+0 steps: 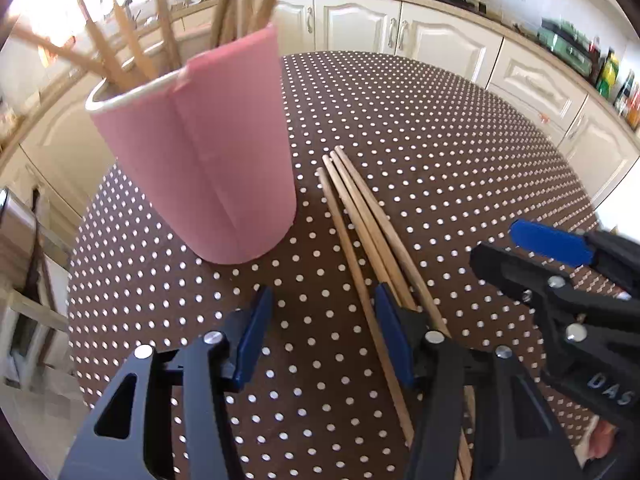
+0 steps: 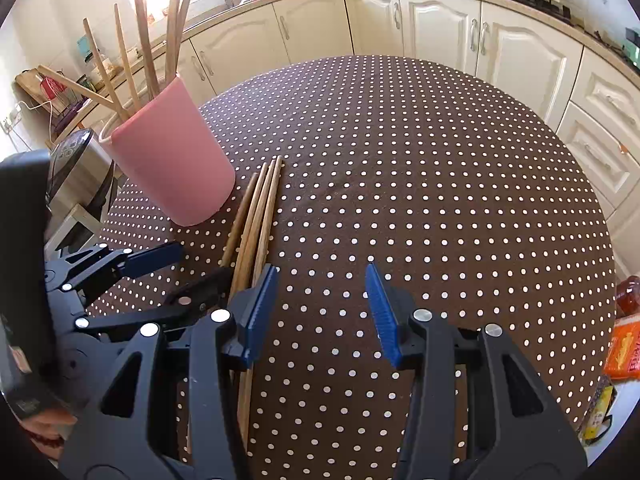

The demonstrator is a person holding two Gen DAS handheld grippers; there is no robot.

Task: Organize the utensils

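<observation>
A pink cup (image 1: pixel 208 160) holding several wooden chopsticks stands on the brown dotted table (image 1: pixel 440 140). A few loose chopsticks (image 1: pixel 360 216) lie side by side to its right. My left gripper (image 1: pixel 326 332) hangs open just above them. One chopstick runs between its blue pads (image 1: pixel 392 332), close to the right one, and the others pass under the right finger. In the right wrist view, the cup (image 2: pixel 176 168) is at the left and the loose chopsticks (image 2: pixel 260 208) pass under the left finger of my open right gripper (image 2: pixel 322 312), with only tablecloth between its pads.
Each gripper shows in the other's view: the right gripper (image 1: pixel 494 240) at the right, the left gripper (image 2: pixel 200 268) at the left. Cream kitchen cabinets (image 2: pixel 440 28) ring the round table. An orange packet (image 2: pixel 624 352) lies past the table's right edge.
</observation>
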